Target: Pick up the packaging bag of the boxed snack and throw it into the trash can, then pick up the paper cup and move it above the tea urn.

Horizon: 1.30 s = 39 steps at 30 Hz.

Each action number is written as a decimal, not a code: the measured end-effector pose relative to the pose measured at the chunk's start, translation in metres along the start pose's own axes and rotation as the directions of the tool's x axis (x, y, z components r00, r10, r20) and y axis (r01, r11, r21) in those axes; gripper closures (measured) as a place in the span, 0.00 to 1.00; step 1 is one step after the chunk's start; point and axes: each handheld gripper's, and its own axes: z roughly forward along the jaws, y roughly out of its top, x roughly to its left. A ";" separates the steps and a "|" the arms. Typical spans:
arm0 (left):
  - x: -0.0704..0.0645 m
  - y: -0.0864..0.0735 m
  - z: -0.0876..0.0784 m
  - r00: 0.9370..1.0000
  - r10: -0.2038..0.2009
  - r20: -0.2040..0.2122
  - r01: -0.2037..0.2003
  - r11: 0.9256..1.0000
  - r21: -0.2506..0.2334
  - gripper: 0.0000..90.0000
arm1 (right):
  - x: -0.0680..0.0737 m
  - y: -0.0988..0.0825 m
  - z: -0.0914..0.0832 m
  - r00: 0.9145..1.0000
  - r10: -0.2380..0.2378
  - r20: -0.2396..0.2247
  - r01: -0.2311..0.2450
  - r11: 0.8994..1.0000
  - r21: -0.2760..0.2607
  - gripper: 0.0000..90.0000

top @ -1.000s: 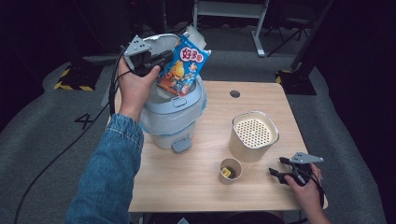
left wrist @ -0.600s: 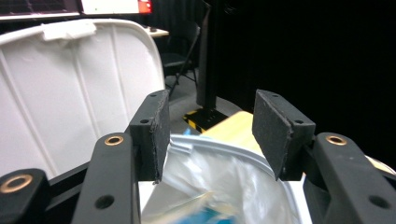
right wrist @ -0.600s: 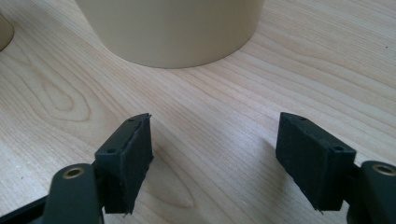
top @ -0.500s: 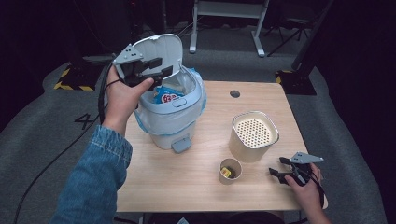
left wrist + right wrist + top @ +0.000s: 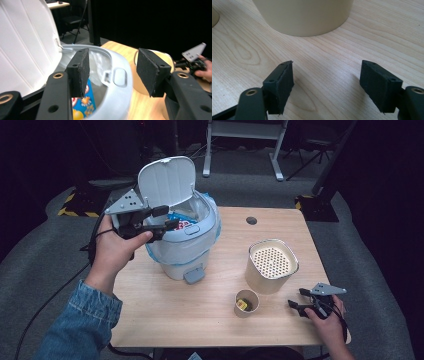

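No word, brand or number can be read — nothing legible on any surface. The snack bag (image 5: 83, 103) lying inside the bin (image 5: 186, 251), near the tabletop's far left corner, carries bright print in blue, red, white and yellow, but its lettering is too small and too hidden to make out. The yellow-and-black striped marking (image 5: 75, 211) on the floor beyond the table's left edge is a pattern — no text.
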 end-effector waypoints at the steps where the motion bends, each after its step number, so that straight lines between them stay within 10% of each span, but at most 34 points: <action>1: -0.002 -0.003 -0.002 1.000 0.002 0.006 -0.002 1.000 0.008 0.49 | 0.000 0.000 0.000 1.000 0.000 0.000 0.000 1.000 0.000 0.30; 13: -0.029 -0.054 -0.003 0.999 0.038 0.007 -0.038 0.991 0.127 0.44 | 0.000 0.000 0.000 1.000 0.003 0.002 -0.003 1.000 0.003 0.28; 25: -0.045 -0.123 0.004 0.998 -0.067 0.019 0.062 0.983 0.171 0.44 | 0.003 0.006 -0.012 1.000 -0.002 -0.027 0.003 1.000 0.002 0.28; 39: -0.044 -0.185 0.022 0.994 -0.104 -0.017 0.104 0.951 0.290 0.43 | 0.020 0.012 -0.021 0.989 -0.035 -0.141 0.034 0.999 -0.012 0.25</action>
